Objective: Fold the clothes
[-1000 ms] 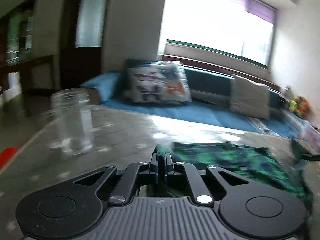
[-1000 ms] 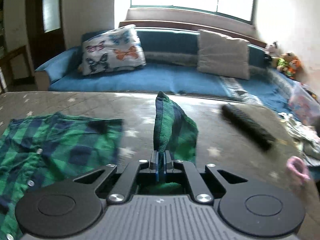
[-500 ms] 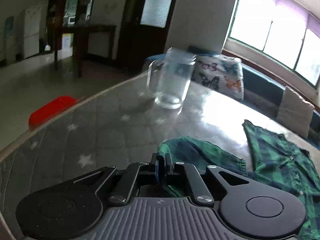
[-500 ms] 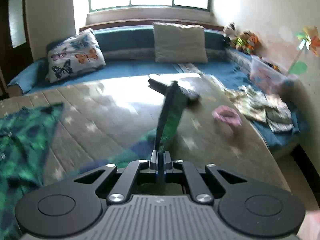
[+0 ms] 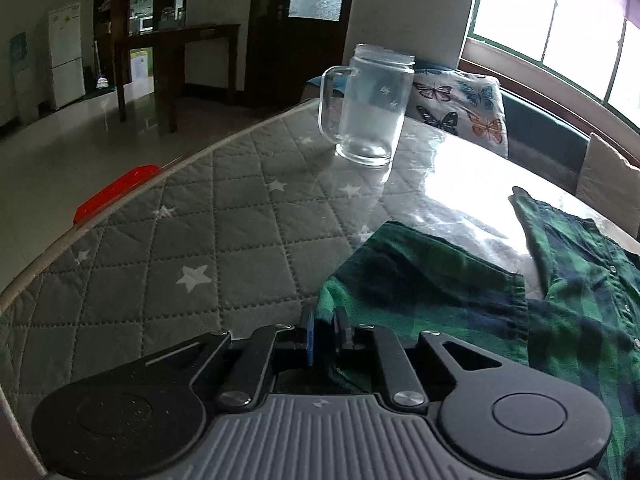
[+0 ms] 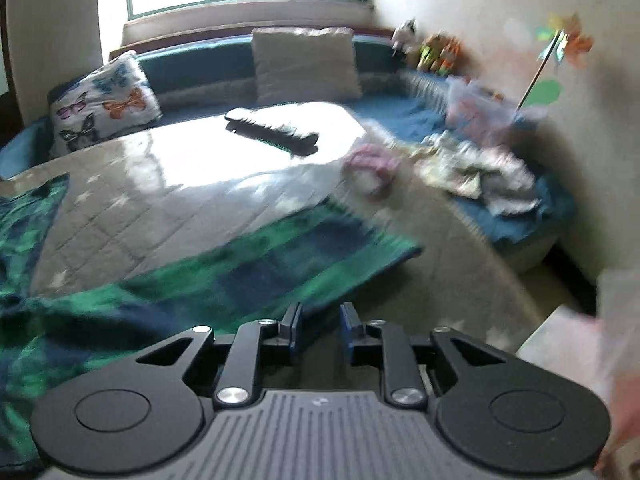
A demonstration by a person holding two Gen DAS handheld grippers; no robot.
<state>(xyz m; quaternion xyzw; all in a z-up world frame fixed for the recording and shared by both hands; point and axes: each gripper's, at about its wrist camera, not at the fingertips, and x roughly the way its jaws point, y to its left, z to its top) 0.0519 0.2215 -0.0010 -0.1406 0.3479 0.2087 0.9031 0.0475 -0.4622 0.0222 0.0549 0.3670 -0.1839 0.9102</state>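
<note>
1. Left wrist view: left gripper [image 5: 324,330] jaws have just been opening and stand slightly apart. A sleeve edge of the green plaid shirt [image 5: 460,280] lies between them, no longer pinched, probably released so the sleeve rests spread on the quilted tabletop [image 5: 180,220]. A glass mug [image 5: 370,108] stands well apart, beyond the cloth.
2. Right wrist view: right gripper [image 6: 319,328] jaws have likewise just been opening; the gap is clear. The other sleeve [image 6: 256,268], blurred, lies flat just ahead of them. A dark brush [image 6: 272,132] and pink ring [image 6: 370,164] lie farther off.
</note>
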